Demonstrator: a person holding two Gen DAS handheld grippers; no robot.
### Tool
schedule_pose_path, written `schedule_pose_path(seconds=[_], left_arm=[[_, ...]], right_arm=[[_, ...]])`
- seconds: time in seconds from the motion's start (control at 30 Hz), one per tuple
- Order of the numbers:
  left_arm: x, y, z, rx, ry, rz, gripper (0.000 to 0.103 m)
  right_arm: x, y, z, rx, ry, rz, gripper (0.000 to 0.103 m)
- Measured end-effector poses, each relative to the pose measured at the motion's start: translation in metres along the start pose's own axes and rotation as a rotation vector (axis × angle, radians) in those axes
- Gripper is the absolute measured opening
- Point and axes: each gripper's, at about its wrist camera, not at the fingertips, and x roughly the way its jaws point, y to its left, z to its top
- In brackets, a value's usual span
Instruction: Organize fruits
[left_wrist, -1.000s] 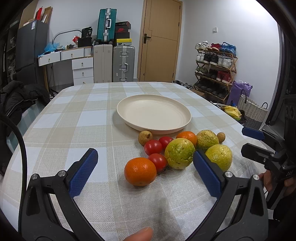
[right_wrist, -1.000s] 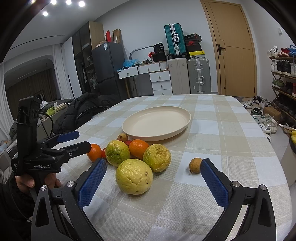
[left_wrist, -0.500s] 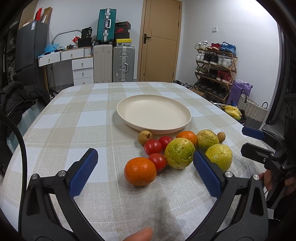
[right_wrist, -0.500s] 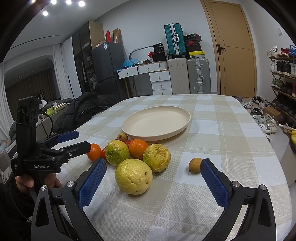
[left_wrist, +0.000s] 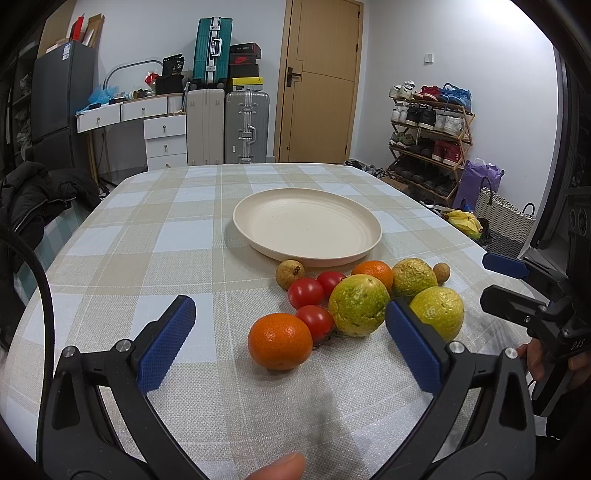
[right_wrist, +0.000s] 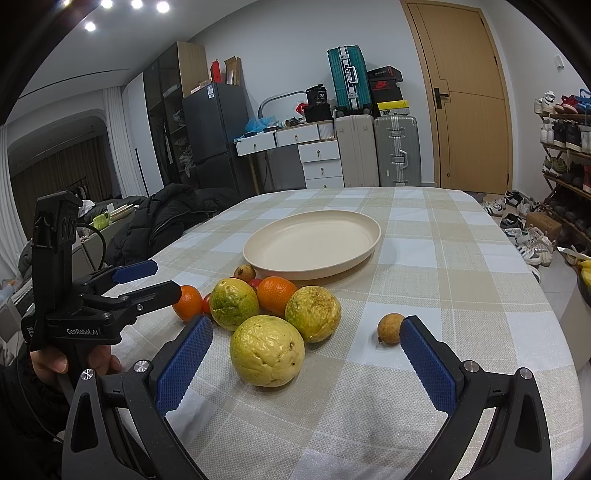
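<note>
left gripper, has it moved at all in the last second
No. In the left wrist view the left gripper frames the near orange and the plate just as it did a second ago, open and empty.

Likely a home: shoe rack (left_wrist: 430, 129), suitcases (left_wrist: 246, 127), checked-cloth table (left_wrist: 147, 236).

Fruits (left_wrist: 358, 304) clustered beside empty plate (left_wrist: 306, 225).

A counter (left_wrist: 155, 236) under a checked cloth carries a cream plate (left_wrist: 255, 236) at its middle; just near of the plate lie clustered oranges (left_wrist: 280, 345), tomatoes (left_wrist: 305, 292) and guavas (left_wrist: 358, 305).
</note>
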Motion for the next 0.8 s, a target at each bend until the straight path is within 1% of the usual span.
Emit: schedule_pose_path(seconds=[0.8], left_arm=[[0.0029,0.0005,-0.0015,0.0,0.002,0.002,0.103]], right_arm=[[0.0004,-0.0012,-0.0013,-0.005,0.002,-0.005,0.103]])
